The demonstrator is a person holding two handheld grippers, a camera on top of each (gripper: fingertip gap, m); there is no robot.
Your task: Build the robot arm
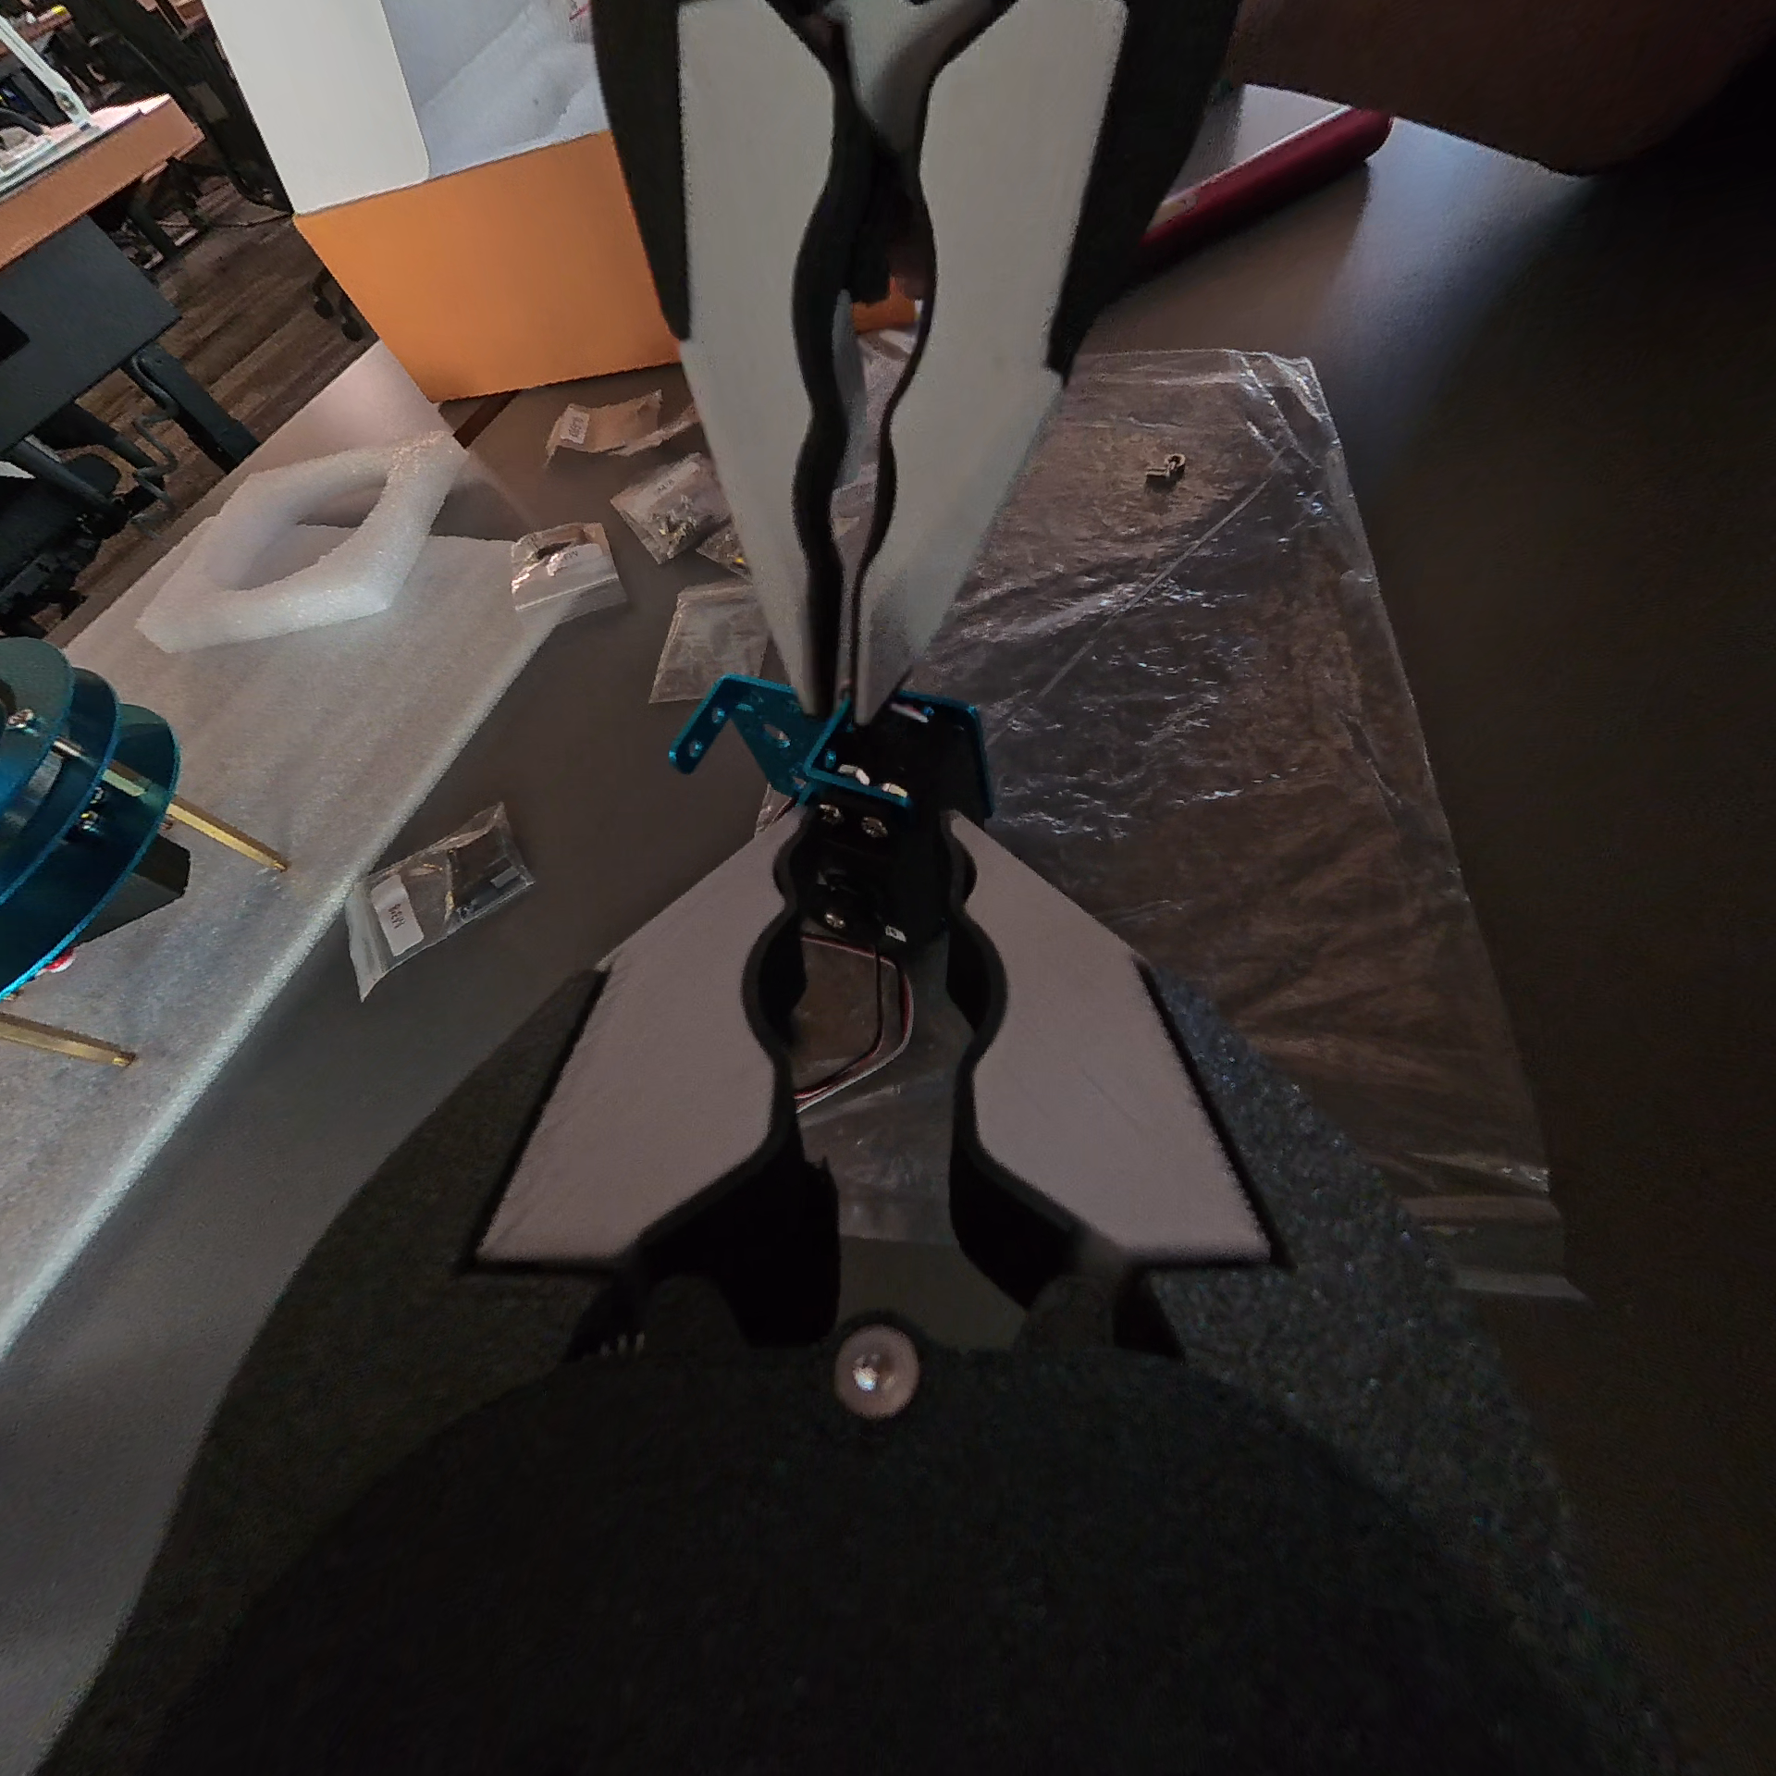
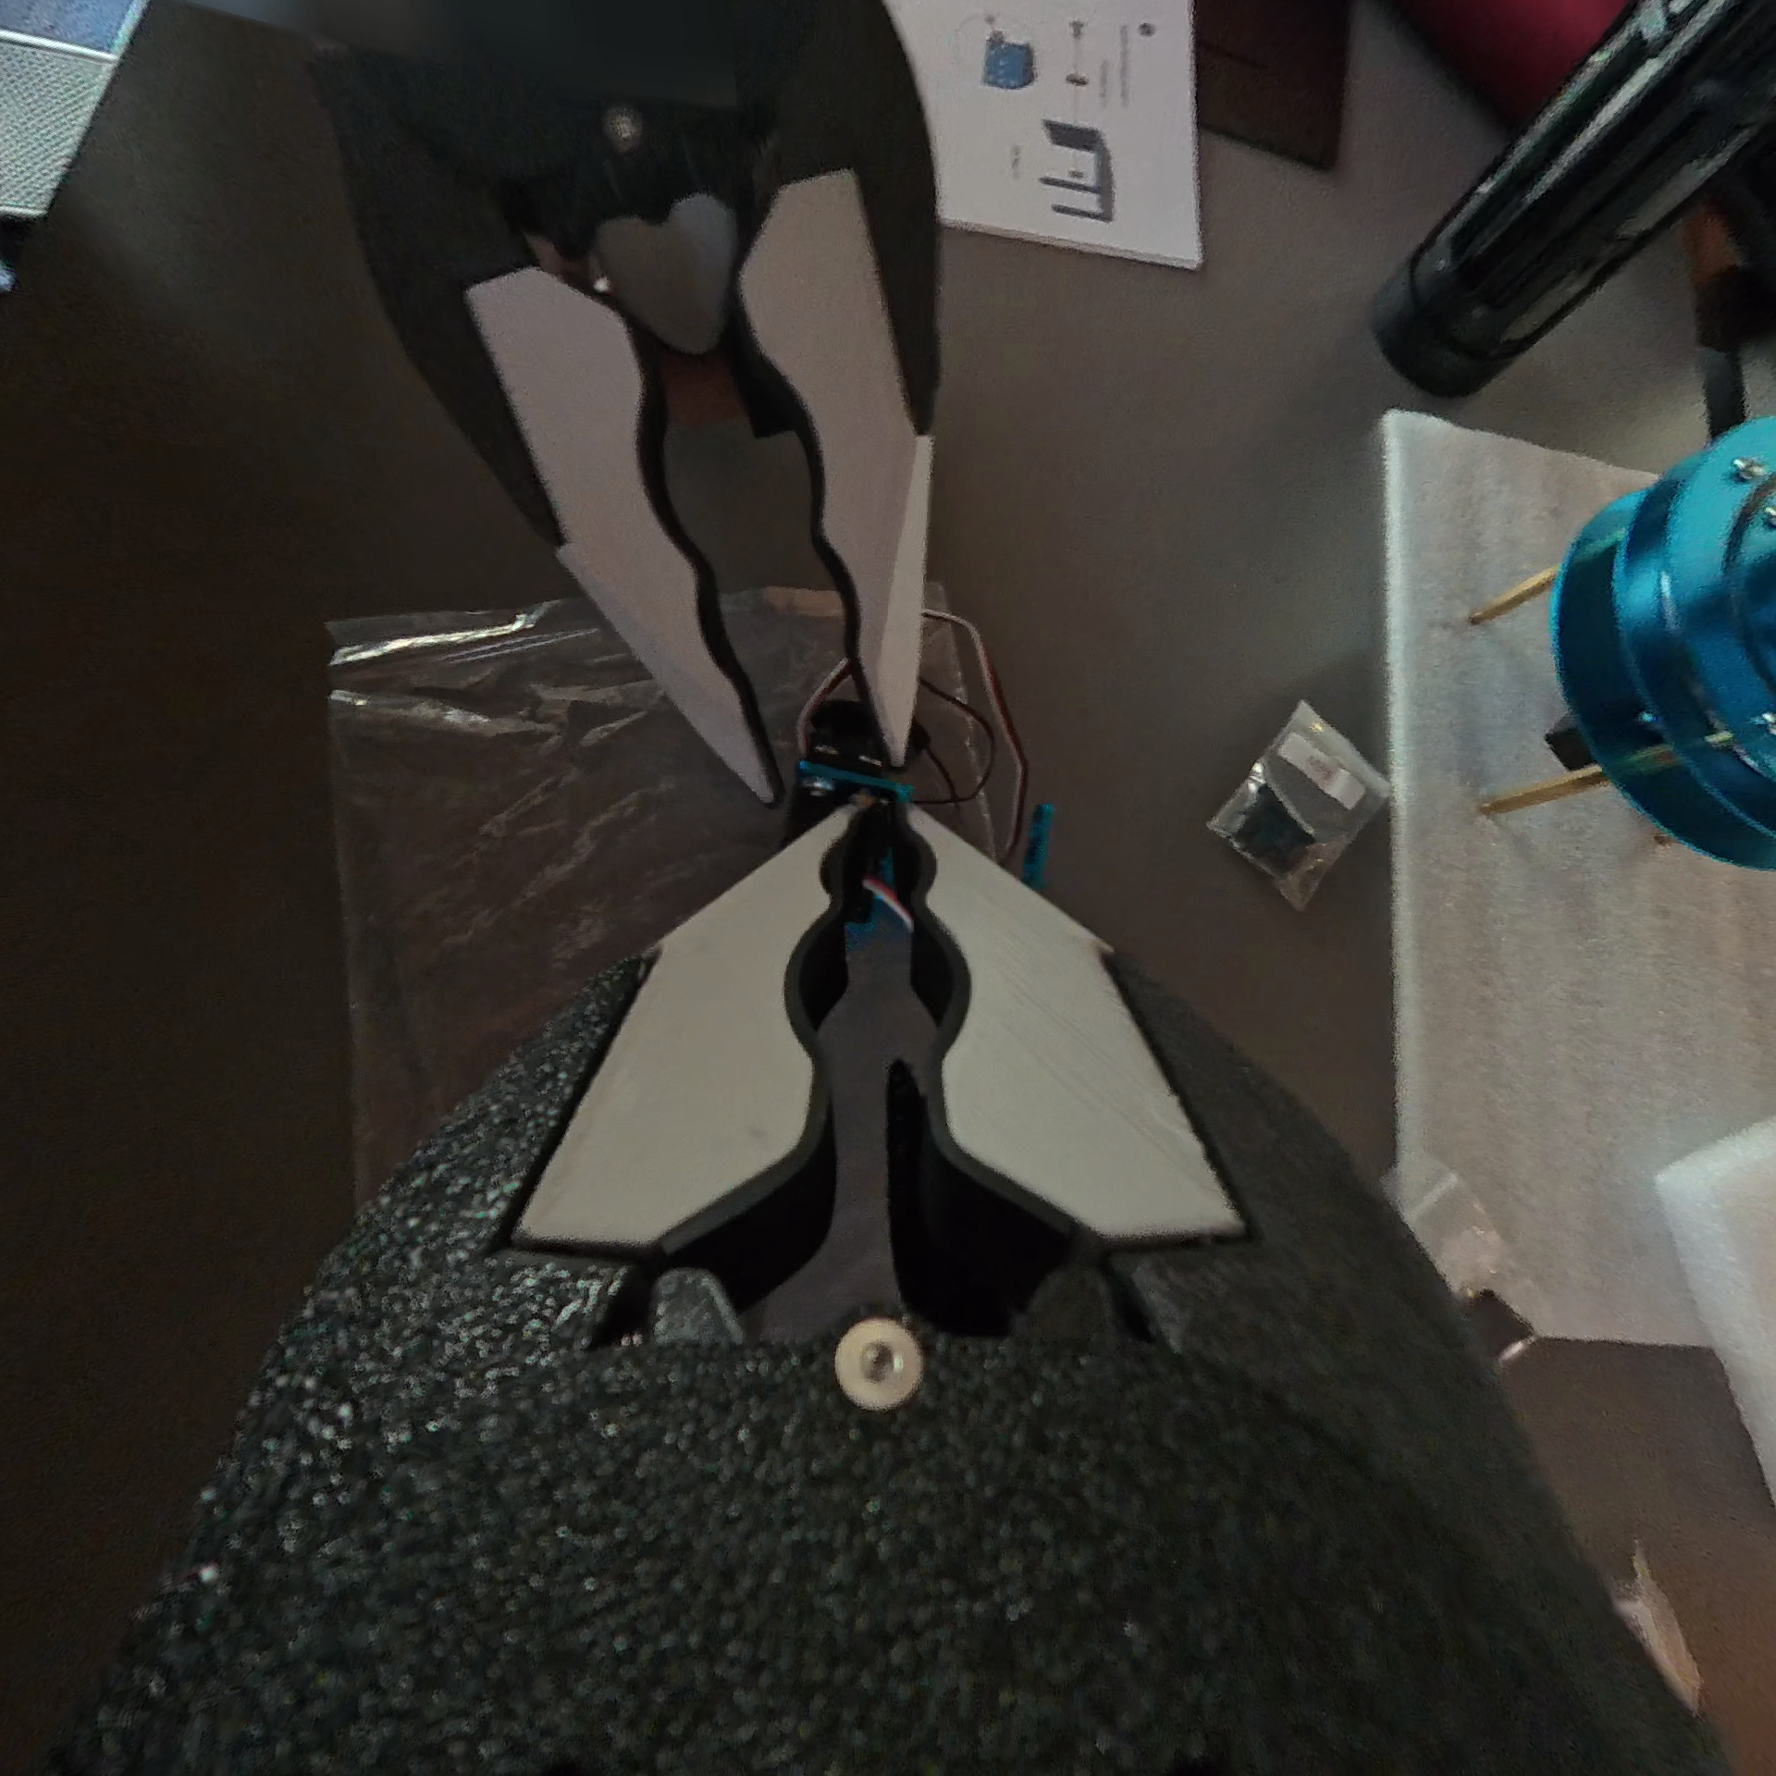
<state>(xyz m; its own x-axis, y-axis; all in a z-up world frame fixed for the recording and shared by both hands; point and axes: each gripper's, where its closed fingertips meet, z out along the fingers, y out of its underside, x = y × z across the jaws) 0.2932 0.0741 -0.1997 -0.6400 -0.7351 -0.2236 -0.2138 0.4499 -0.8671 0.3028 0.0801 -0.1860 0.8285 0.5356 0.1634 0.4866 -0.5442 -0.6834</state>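
A small black servo (image 1: pixel 870 879) with red, brown and white wires (image 1: pixel 865 1048) carries a blue metal bracket (image 1: pixel 750 740). My left gripper (image 1: pixel 875 826) is shut on the servo body from the near side. My right gripper (image 1: pixel 846 706) comes in from the top of that view, tips pinched on the bracket's edge. In the right wrist view, my right gripper (image 2: pixel 879 817) is shut on the blue bracket (image 2: pixel 851 777). The left gripper (image 2: pixel 834 778) faces it, its fingers on either side of the servo (image 2: pixel 841 726). The assembly is held just above a clear plastic bag (image 1: pixel 1201 721).
On the brown table lie several small bags of parts (image 1: pixel 442 884), a white foam sheet (image 1: pixel 240 769) with a foam frame (image 1: pixel 298 548), and a blue disc assembly on brass standoffs (image 2: pixel 1672 673). An orange and white box (image 1: pixel 481 240), a printed sheet (image 2: pixel 1076 115) and a dark bottle (image 2: pixel 1557 192) stand farther off. Left and right tips are no more than a few centimetres apart. Both grippers' tips are roughly 30 centimeters from the dark bottle (image 2: pixel 1557 192).
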